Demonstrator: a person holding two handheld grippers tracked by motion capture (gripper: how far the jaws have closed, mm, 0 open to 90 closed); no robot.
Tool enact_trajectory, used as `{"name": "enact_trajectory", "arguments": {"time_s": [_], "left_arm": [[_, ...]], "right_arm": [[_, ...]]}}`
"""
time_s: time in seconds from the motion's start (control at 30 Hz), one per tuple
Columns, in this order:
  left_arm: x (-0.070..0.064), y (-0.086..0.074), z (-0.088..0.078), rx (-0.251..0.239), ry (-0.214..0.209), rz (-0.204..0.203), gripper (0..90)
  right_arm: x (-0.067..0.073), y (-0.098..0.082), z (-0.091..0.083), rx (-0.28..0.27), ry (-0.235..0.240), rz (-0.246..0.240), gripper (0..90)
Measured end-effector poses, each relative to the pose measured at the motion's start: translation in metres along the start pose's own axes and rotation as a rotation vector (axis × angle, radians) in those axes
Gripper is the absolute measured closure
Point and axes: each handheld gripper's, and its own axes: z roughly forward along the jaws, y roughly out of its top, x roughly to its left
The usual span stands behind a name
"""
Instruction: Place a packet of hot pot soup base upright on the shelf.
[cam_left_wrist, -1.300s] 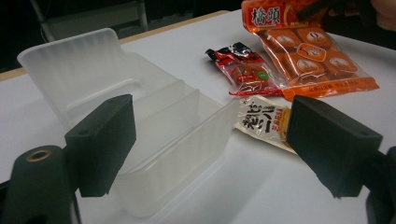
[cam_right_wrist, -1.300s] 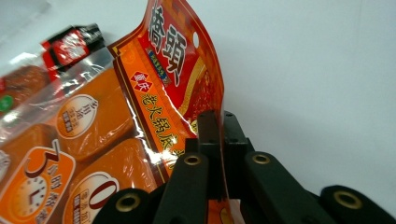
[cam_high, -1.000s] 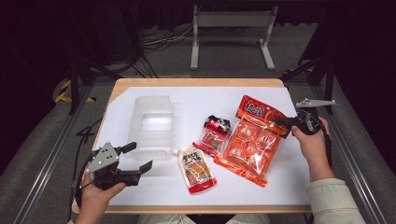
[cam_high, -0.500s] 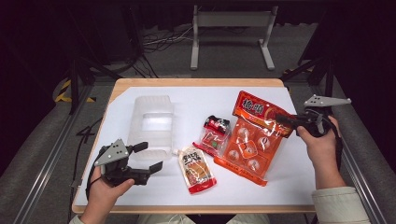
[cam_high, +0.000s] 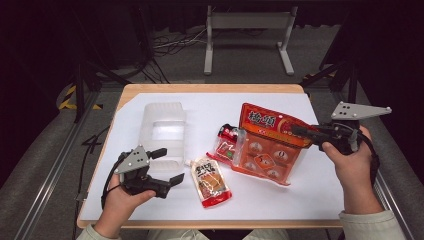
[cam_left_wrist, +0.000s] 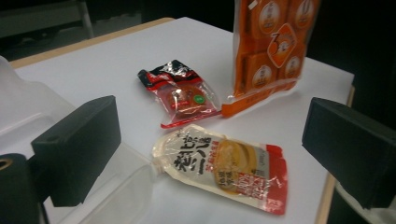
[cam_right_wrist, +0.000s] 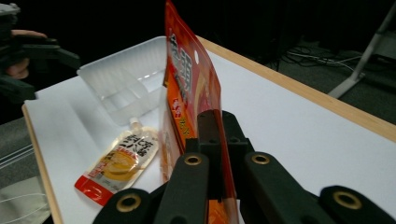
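- Our right gripper (cam_high: 300, 131) is clamped on the edge of the large orange crinkly plastic multipack bag (cam_high: 267, 145), lifting that side; its far corner touches the white table (cam_high: 210, 107).
- Bag looks light, floppy and slick; we judge the flat sealed margin the best hold.
- Our left gripper (cam_high: 169, 166), jaws just opening and now wide with nothing between them, points at the small cream spouted pouch (cam_high: 211, 181) beside the clear plastic tray (cam_high: 162, 131).

The orange packet (cam_left_wrist: 271, 51) is cut off at the top edge; the small red packet (cam_high: 227, 145) lies partly hidden under it.
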Motion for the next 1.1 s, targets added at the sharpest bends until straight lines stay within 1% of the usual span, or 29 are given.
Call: {"name": "enact_trajectory", "arguments": {"time_s": [0.03, 0.07, 0.1, 0.17, 0.2, 0.23, 0.3, 0.4, 0.53, 0.63, 0.7, 0.73, 0.77, 0.8, 0.87, 0.9, 0.97, 1.1], "left_arm": [[0.000, 0.000, 0.000, 0.000, 0.000, 0.000, 6.2], [0.000, 0.001, 0.001, 0.003, 0.005, 0.007, 6.2], [0.000, 0.001, 0.002, 0.003, 0.001, 0.004, 6.9], [0.001, 0.002, 0.004, 0.002, 0.000, 0.007, 7.5], [0.001, 0.002, 0.005, 0.003, -0.001, 0.001, 7.5], [0.001, 0.003, 0.007, 0.005, 0.000, 0.004, 7.8], [0.001, 0.003, 0.008, 0.004, -0.005, 0.005, 7.9], [0.000, 0.004, 0.010, -0.003, -0.009, 0.014, 9.2], [0.000, 0.004, 0.014, 0.008, -0.013, 0.009, 9.3], [0.001, 0.005, 0.018, 0.010, -0.008, 0.017, 8.7], [0.001, 0.007, 0.021, 0.009, -0.012, 0.018, 8.5], [0.000, 0.009, 0.023, 0.003, -0.017, 0.016, 8.2], [0.001, 0.011, 0.025, -0.003, -0.024, 0.025, 7.9], [0.000, 0.012, 0.027, -0.011, -0.030, 0.018, 7.5], [0.000, 0.015, 0.031, -0.025, -0.050, 0.020, 6.5], [0.000, 0.018, 0.034, -0.024, -0.053, 0.029, 6.0], [-0.001, 0.022, 0.040, -0.022, -0.071, 0.031, 5.1], [-0.001, 0.028, 0.050, -0.021, -0.103, 0.019, 3.6]], "right_arm": [[0.000, 0.000, 0.000, 0.000, 0.000, 0.000, 90.0], [0.003, 0.002, -0.001, -0.001, 0.003, -0.013, 90.0], [0.009, 0.006, -0.004, -0.004, 0.014, -0.030, 90.0], [0.015, 0.010, -0.005, -0.007, 0.037, -0.044, 90.0], [0.015, 0.010, -0.005, -0.007, 0.037, -0.044, 90.0], [0.020, 0.013, -0.007, -0.014, 0.060, -0.061, 90.0], [0.022, 0.015, -0.008, -0.017, 0.063, -0.065, 90.0], [0.027, 0.019, -0.009, -0.033, 0.089, -0.077, 90.0], [0.030, 0.023, -0.008, -0.034, 0.097, -0.090, 90.0], [0.032, 0.025, -0.006, -0.035, 0.103, -0.092, 90.0], [0.033, 0.027, -0.005, -0.037, 0.105, -0.094, 90.0], [0.033, 0.028, -0.005, -0.038, 0.107, -0.097, 90.0], [0.033, 0.029, -0.005, -0.041, 0.113, -0.096, 90.0], [0.034, 0.030, -0.004, -0.045, 0.121, -0.098, 90.0], [0.036, 0.032, -0.003, -0.049, 0.130, -0.100, 90.0], [0.037, 0.033, -0.002, -0.051, 0.135, -0.105, 90.0], [0.040, 0.035, 0.000, -0.054, 0.148, -0.108, 90.0], [0.045, 0.040, 0.005, -0.062, 0.174, -0.120, 90.0]]}}
